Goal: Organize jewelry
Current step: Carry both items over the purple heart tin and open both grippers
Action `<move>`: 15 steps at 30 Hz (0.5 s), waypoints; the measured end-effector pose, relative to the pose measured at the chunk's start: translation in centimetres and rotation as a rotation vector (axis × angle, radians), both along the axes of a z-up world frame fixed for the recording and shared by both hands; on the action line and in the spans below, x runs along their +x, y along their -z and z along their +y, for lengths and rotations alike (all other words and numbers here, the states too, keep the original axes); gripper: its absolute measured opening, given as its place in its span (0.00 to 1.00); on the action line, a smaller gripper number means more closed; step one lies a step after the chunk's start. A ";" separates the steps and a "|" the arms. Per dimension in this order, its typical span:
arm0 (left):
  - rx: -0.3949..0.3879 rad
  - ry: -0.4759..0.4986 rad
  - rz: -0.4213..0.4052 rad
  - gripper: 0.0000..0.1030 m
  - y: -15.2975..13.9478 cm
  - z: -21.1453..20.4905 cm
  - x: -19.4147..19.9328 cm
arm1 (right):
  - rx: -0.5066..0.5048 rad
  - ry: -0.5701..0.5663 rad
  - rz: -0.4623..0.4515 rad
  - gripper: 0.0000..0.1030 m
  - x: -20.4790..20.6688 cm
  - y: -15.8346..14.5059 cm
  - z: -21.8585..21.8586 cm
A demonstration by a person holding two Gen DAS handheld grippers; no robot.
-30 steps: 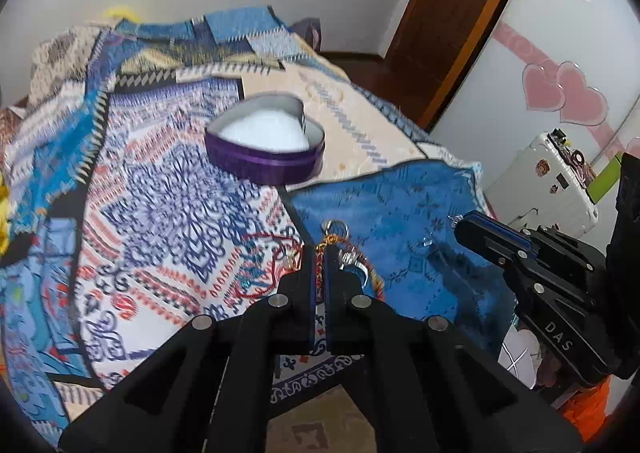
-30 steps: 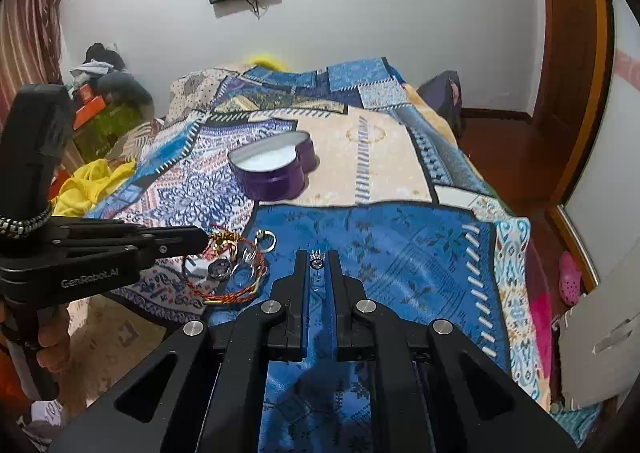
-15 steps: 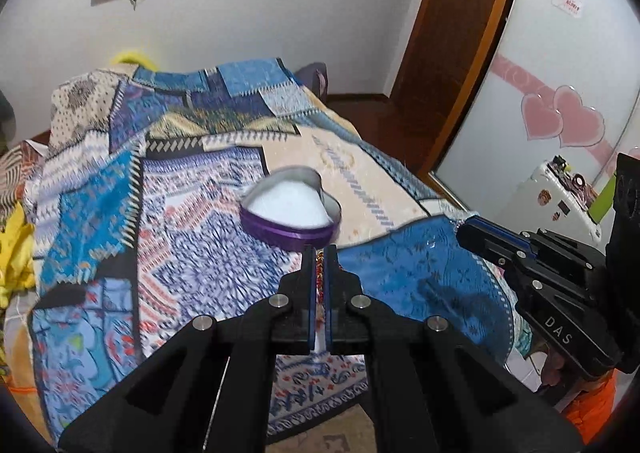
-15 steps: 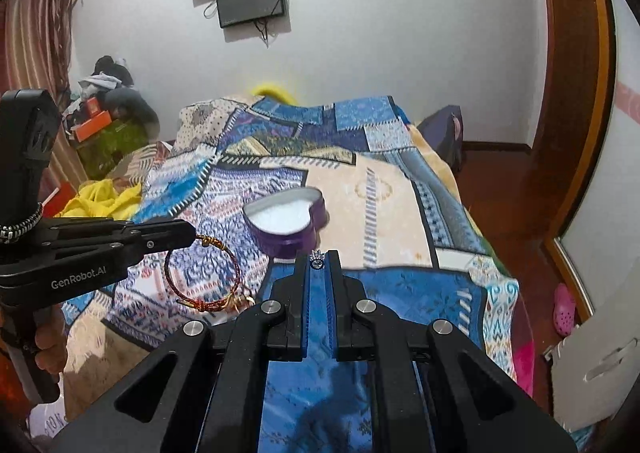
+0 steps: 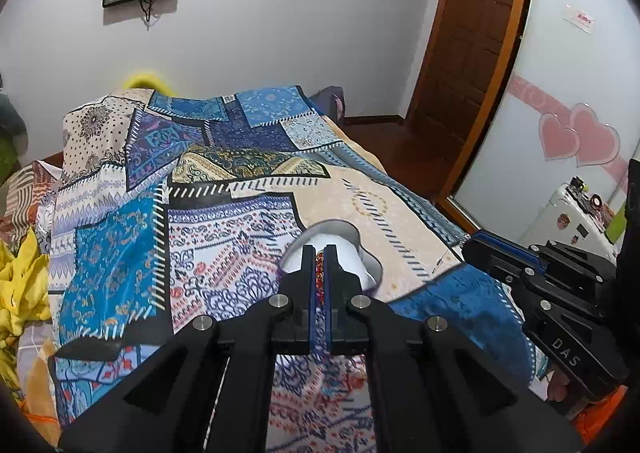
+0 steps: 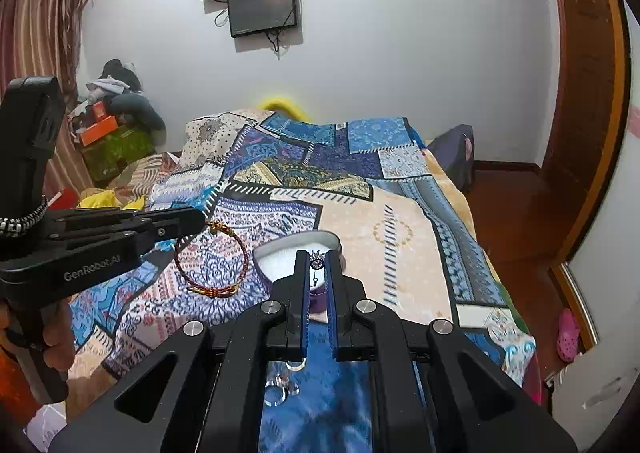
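Note:
A purple heart-shaped box [image 6: 298, 249] with white lining sits on the patchwork bedspread; it shows behind my fingers in the left wrist view [image 5: 352, 249]. My left gripper [image 5: 319, 255] is shut on a red-and-gold cord bracelet [image 6: 210, 259], which hangs in the air left of the box; its tip also shows in the right wrist view [image 6: 196, 221]. My right gripper [image 6: 317, 255] is shut on a small silver pendant [image 6: 317, 257], held above the box's near side. It also shows in the left wrist view [image 5: 476, 247].
Several silver rings [image 6: 282, 387] lie on the blue patch of the bedspread [image 6: 400, 229] under my right gripper. A yellow cloth [image 5: 20, 285] lies at the bed's left. A wooden door [image 5: 472, 53] and a white suitcase [image 5: 568, 213] stand to the right.
Both grippers have lifted off the bedspread and moved forward toward the heart box. The bracelet has come up with the left gripper and the pendant with the right.

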State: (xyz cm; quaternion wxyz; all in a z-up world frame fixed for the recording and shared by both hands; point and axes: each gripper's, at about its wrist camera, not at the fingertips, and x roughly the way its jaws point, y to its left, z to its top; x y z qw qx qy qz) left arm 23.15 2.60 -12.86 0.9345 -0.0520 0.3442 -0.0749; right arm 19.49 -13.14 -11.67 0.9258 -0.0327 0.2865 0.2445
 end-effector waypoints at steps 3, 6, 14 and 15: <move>0.004 -0.009 -0.003 0.02 0.2 0.4 1.0 | 0.002 -0.006 -0.006 0.06 0.7 -0.1 0.5; 0.000 -0.013 0.000 0.02 0.4 0.6 1.9 | 0.005 -0.010 -0.006 0.06 1.3 -0.1 0.8; -0.007 -0.010 0.022 0.02 1.4 0.8 4.5 | 0.002 -0.033 0.024 0.06 3.5 0.9 2.2; -0.010 -0.009 0.027 0.02 1.6 0.8 4.9 | 0.000 -0.037 0.030 0.06 3.7 1.1 2.4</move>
